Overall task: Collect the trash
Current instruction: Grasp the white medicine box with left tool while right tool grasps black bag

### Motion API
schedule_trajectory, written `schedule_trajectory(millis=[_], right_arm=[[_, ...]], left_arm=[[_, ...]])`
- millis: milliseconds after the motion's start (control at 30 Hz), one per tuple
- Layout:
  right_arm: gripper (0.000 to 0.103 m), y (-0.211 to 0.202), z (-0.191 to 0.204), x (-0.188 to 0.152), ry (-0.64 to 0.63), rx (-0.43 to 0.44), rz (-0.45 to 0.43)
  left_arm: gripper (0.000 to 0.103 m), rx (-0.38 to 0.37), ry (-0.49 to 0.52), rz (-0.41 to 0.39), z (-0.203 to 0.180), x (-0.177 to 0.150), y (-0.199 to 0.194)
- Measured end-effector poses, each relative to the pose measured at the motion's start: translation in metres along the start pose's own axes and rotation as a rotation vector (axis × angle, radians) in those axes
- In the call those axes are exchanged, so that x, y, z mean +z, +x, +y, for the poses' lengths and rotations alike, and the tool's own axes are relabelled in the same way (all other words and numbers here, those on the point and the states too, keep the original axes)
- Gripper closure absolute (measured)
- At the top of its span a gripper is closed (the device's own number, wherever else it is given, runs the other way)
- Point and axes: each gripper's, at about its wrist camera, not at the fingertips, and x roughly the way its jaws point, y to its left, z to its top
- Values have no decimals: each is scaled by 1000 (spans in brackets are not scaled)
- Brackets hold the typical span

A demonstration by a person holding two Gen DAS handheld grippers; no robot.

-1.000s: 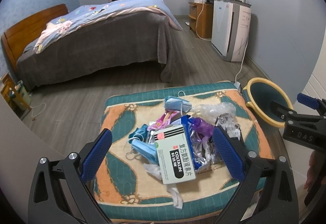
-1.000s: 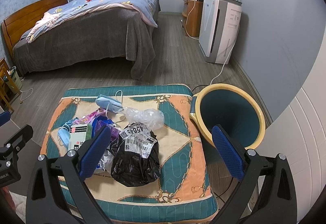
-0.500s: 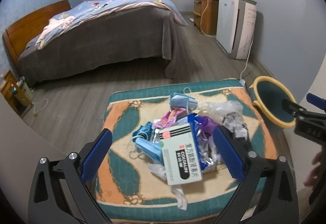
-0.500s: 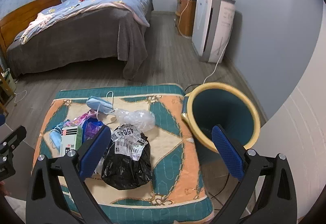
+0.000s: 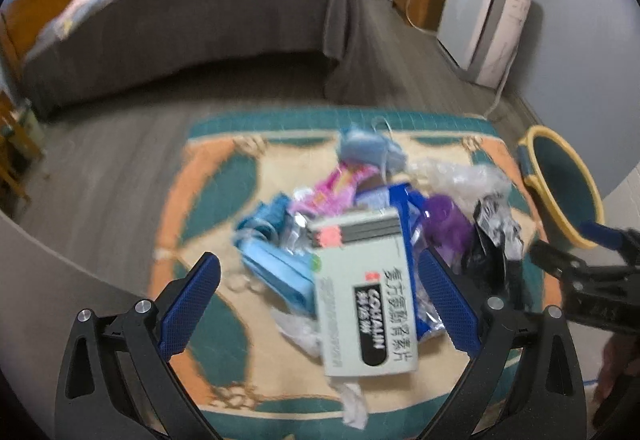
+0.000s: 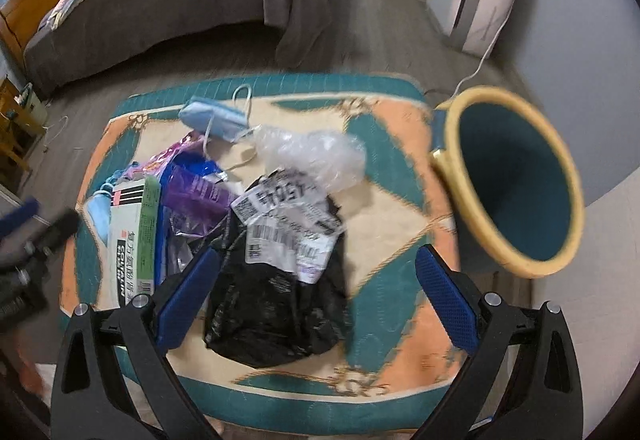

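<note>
While nothing is yet gripped, both tools hang above a heap of rubbish on a patterned teal-and-orange cushion (image 6: 384, 224). Left gripper (image 5: 318, 296): jaws spread wide, empty, poised over the white medicine box (image 5: 364, 292), which lies at the near side of the heap. Right gripper (image 6: 316, 292): jaws likewise wide apart, holding nothing, hovering over the black plastic bag (image 6: 276, 312) with its white shipping labels, at the near middle of the cushion.

Farther back in the heap: a crumpled clear plastic bag (image 6: 312, 155) just beyond the black one, a blue face mask (image 6: 214, 117) at the far side, purple and pink wrappers (image 6: 192, 191) between box and bag, more blue masks (image 5: 272, 260) to the left of the box. Off the right edge of the cushion, touching or just beside it, a teal bin with a yellow rim (image 6: 516, 175), tilted toward the camera and apparently empty.

Judged as the approach before a first pick. Next move probably calls for lowering either gripper squarely onto its target, closing across the box's narrow width or bunching a fold of the limp bag, then carrying right to the bin. Some motion blur in both views, so fine detail uncertain.
</note>
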Motion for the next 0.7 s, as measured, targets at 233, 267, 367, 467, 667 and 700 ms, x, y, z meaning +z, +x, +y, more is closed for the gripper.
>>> schedule_trajectory(millis=[233, 267, 367, 467, 667, 700], right_arm=[[21, 19, 7, 3, 41, 95, 50], [22, 21, 9, 4, 43, 112, 57], [39, 30, 18, 1, 18, 126, 98], [68, 36, 20, -4, 3, 118, 152], [89, 19, 10, -3, 27, 131, 124], [89, 15, 8, -2, 32, 134, 114]], left_arm=[[6, -15, 121, 75, -26, -20, 27], [7, -14, 123, 87, -27, -22, 31], [8, -26, 110, 119, -24, -24, 40], [16, -70, 60, 164, -18, -25, 51], [32, -121, 8, 198, -11, -27, 57], [32, -108, 21, 188, -13, -27, 54]])
